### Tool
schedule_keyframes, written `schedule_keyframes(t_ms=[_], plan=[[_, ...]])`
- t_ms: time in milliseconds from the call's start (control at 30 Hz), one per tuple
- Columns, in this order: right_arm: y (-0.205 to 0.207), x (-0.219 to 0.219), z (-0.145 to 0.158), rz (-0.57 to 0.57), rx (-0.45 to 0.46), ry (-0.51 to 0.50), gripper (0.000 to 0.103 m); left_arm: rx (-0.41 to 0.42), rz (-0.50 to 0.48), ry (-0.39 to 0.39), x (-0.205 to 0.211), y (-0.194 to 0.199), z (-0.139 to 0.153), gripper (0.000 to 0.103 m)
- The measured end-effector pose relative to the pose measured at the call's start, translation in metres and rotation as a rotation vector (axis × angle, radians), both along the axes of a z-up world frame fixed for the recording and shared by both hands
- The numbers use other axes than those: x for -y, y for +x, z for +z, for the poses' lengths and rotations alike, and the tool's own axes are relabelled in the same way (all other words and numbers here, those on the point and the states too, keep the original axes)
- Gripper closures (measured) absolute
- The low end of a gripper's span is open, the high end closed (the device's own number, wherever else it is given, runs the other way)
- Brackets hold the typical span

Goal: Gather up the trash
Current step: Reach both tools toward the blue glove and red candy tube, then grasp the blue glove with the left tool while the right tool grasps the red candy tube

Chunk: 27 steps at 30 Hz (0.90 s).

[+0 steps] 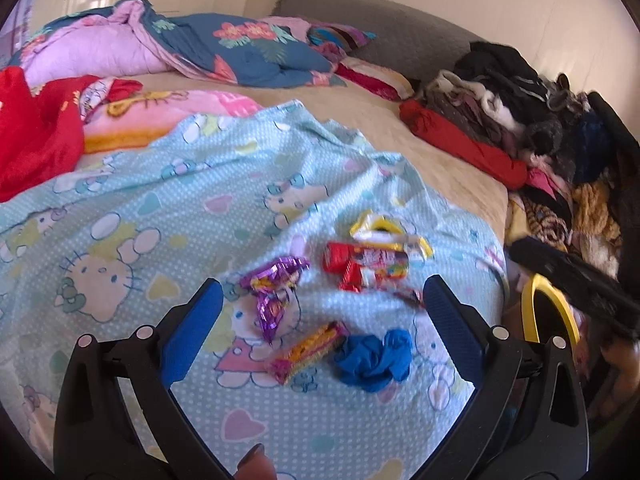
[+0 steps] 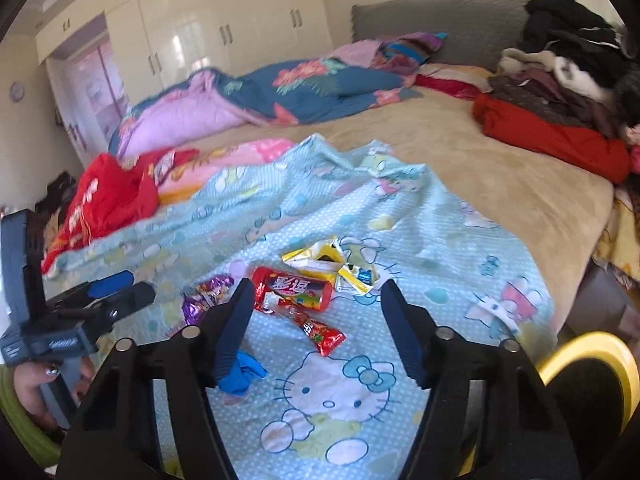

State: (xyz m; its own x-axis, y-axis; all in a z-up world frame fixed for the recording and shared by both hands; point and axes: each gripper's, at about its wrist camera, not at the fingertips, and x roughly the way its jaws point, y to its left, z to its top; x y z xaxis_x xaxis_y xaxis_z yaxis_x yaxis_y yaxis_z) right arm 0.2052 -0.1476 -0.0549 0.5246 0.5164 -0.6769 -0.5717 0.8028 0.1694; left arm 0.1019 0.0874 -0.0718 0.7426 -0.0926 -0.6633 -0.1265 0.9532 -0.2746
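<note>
Several pieces of trash lie on a light blue Hello Kitty sheet (image 1: 132, 208) on the bed. A purple wrapper (image 1: 274, 292), a red Skittles pack (image 1: 366, 262), a torn yellow-white wrapper (image 1: 384, 230), an orange-pink candy bar wrapper (image 1: 308, 350) and a crumpled blue wad (image 1: 374, 358) show in the left wrist view. My left gripper (image 1: 322, 300) is open above them, holding nothing. My right gripper (image 2: 318, 300) is open and empty over the red pack (image 2: 294, 288), a red sachet (image 2: 320, 330) and the yellow wrapper (image 2: 332, 266); the blue wad (image 2: 242, 374) lies by its left finger.
A yellow-rimmed bin (image 2: 592, 384) stands off the bed's right edge, also in the left wrist view (image 1: 550, 312). A heap of clothes (image 1: 532, 128) covers the bed's right side. Quilts (image 1: 192, 48) and a red garment (image 1: 36, 128) lie at the back and left.
</note>
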Motion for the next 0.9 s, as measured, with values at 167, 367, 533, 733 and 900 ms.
schedule_keyframes(t_ms=[167,367,533,733,900], plan=[[0.022,-0.024,-0.020,0.075,-0.049,-0.072,0.057,-0.035,-0.075,-0.013,0.014,-0.004,-0.015,0.023],[0.035,-0.059,-0.040,0.199,-0.025,-0.186,0.062,-0.081,-0.130,-0.060,0.029,-0.003,-0.031,0.035],[0.049,-0.077,-0.058,0.267,-0.026,-0.269,0.063,-0.139,-0.164,-0.074,0.045,-0.001,-0.048,0.040],[0.053,-0.094,-0.080,0.341,-0.028,-0.365,0.063,-0.180,-0.171,-0.089,0.053,0.002,-0.059,0.043],[0.050,-0.111,-0.091,0.406,-0.027,-0.402,0.060,-0.195,-0.169,-0.105,0.053,0.008,-0.066,0.043]])
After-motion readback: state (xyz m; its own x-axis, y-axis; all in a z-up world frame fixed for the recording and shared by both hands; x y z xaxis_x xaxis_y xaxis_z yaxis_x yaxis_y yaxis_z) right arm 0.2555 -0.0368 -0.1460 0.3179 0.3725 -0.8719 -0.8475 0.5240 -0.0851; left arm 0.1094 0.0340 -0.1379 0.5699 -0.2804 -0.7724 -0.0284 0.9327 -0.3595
